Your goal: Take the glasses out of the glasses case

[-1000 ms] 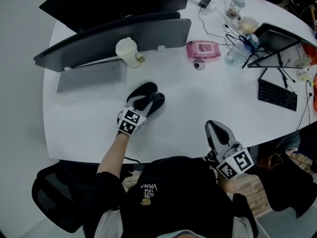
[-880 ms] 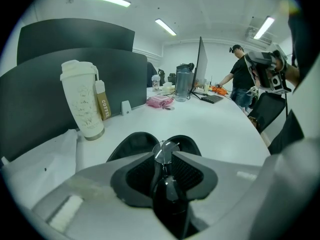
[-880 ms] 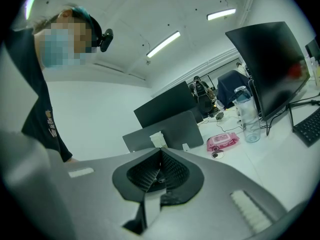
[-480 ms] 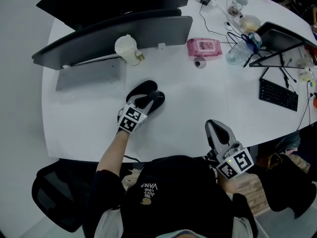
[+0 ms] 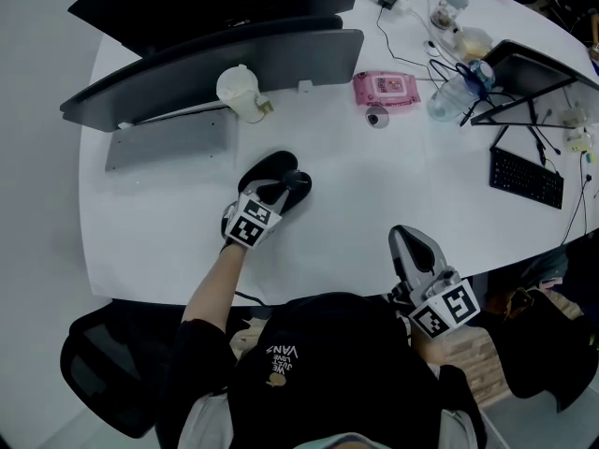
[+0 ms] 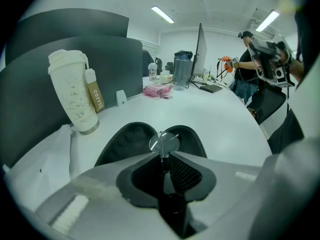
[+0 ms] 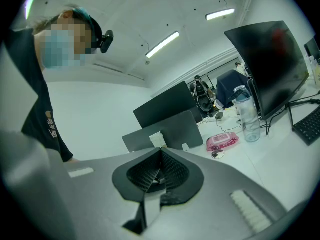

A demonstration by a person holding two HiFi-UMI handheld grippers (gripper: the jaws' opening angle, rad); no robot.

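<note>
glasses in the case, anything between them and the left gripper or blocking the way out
Nothing visible does. The left gripper is shut on the glasses, with one lens showing just past its tips, above the open glasses case. The white cup stands off to the side, apart from the case.

Head view looks steeply down; both gripper views skim the table [image 5: 374,195].

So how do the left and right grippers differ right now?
The left gripper reaches into the open glasses case, while the right gripper sits well apart from it, near the front edge of the table. The left gripper's jaws pinch the glasses; the right gripper's jaws hold nothing. Both grippers are shut.
</note>
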